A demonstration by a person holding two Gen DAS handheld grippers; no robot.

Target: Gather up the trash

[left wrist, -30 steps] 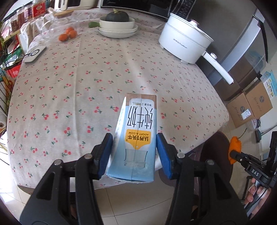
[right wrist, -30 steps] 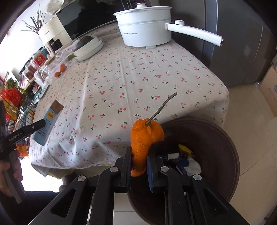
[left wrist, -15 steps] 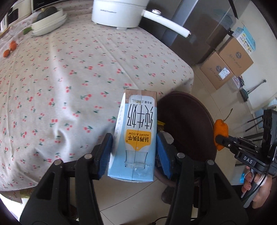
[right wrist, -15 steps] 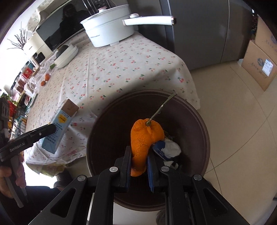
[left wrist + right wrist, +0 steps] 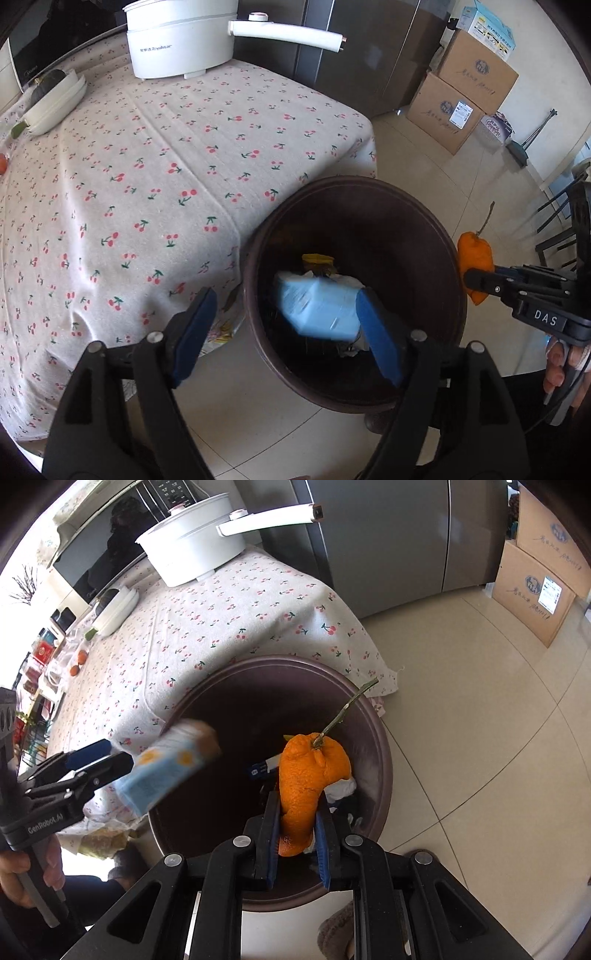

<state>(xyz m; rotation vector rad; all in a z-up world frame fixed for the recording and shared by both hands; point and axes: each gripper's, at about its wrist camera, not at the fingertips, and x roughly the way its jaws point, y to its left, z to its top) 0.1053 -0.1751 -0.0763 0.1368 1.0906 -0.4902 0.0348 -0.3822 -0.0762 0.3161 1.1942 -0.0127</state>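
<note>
My left gripper [image 5: 286, 330] is open above the near rim of the dark brown trash bin [image 5: 436, 229]. The blue milk carton [image 5: 319, 308] is blurred and loose between the blue pads, dropping into the bin; it also shows in the right wrist view [image 5: 166, 770], just off the left gripper [image 5: 99, 758]. My right gripper [image 5: 295, 836] is shut on an orange peel with a stem [image 5: 308, 781], held over the bin [image 5: 384, 760]. The peel also shows in the left wrist view [image 5: 474, 264], at the bin's right rim.
The bin holds wrappers and paper [image 5: 319, 264]. It stands against the table with the cherry-print cloth [image 5: 147, 166]. A white pot [image 5: 181, 37] and stacked bowls [image 5: 51, 99] are on the table. Cardboard boxes [image 5: 461, 92] stand on the tiled floor by the fridge.
My left gripper moved over the bin and opened, letting go of the milk carton, which is falling in. My right gripper with the peel has stayed over the bin.
</note>
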